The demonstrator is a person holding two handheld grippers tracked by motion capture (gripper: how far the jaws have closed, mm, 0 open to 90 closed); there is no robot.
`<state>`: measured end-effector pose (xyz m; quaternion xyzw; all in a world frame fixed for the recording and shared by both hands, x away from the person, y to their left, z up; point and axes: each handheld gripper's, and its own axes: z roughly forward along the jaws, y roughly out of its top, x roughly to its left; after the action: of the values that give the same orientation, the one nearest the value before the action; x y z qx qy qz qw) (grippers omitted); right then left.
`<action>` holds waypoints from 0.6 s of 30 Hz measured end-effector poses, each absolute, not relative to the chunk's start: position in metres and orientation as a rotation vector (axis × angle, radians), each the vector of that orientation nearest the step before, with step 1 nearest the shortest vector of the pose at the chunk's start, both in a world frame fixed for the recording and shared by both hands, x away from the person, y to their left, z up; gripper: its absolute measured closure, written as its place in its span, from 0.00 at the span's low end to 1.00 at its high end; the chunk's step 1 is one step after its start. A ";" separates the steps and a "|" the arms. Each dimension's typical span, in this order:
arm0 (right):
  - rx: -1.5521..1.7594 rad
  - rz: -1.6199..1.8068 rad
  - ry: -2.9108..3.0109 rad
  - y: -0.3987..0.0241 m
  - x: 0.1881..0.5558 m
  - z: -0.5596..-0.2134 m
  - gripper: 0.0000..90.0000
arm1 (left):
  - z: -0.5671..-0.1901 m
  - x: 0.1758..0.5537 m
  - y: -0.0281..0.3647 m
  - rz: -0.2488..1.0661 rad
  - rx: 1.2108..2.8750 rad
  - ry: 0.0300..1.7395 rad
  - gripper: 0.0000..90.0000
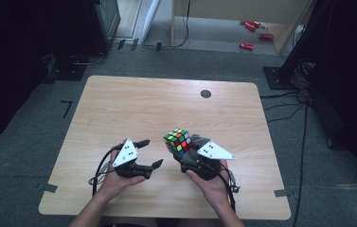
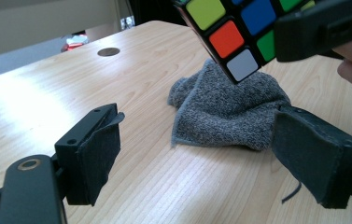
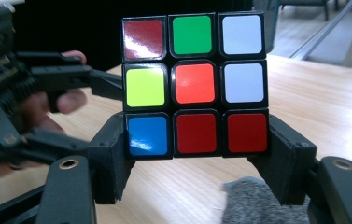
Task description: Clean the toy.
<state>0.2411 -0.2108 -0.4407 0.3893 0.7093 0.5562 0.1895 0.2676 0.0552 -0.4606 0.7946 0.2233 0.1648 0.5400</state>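
A scrambled colour cube (image 1: 177, 140) hangs a little above the wooden table (image 1: 133, 104), and my right gripper (image 1: 183, 150) is shut on its lower layer. In the right gripper view the cube (image 3: 194, 84) faces me with both pads pressed on its bottom row, my right gripper (image 3: 194, 136) squeezing from either side. A crumpled grey cloth (image 1: 198, 140) lies on the table under and behind the cube. My left gripper (image 1: 150, 152) stands open just left of the cube, holding nothing. Its view looks between the spread pads of my left gripper (image 2: 199, 122) at the cloth (image 2: 229, 109) and the cube (image 2: 229, 32) above it.
A dark round grommet (image 1: 206, 93) sits near the table's far edge. Red items (image 1: 252, 35) lie on the floor beyond the table. Dark equipment and cables (image 1: 304, 109) stand off the right side. Bare wood spreads across the far and left parts of the table.
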 end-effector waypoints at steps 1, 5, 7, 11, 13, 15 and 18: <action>1.103 1.576 1.998 -0.211 0.241 -0.440 0.39 | -0.461 0.267 0.054 0.397 1.891 0.523 0.19; 1.137 1.626 2.033 -0.210 0.241 -0.438 0.39 | -0.461 0.265 0.052 0.431 1.896 0.495 0.19; 1.153 1.651 2.058 -0.210 0.241 -0.437 0.39 | -0.461 0.264 0.052 0.441 1.896 0.486 0.19; 1.187 1.691 2.097 -0.208 0.241 -0.437 0.39 | -0.461 0.260 0.049 0.493 1.906 0.447 0.20; 1.199 1.691 2.119 -0.206 0.241 -0.438 0.39 | -0.461 0.257 0.046 0.539 1.913 0.421 0.20; 1.200 1.680 2.132 -0.205 0.241 -0.438 0.39 | -0.461 0.254 0.044 0.575 1.918 0.390 0.20; 1.192 1.673 2.156 -0.201 0.240 -0.439 0.38 | -0.462 0.251 0.041 0.613 1.923 0.369 0.20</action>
<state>0.2397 -0.2011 -0.4391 0.3989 0.7216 0.5599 0.0815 0.2511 0.0412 -0.4617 0.8015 0.1537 0.2554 0.5183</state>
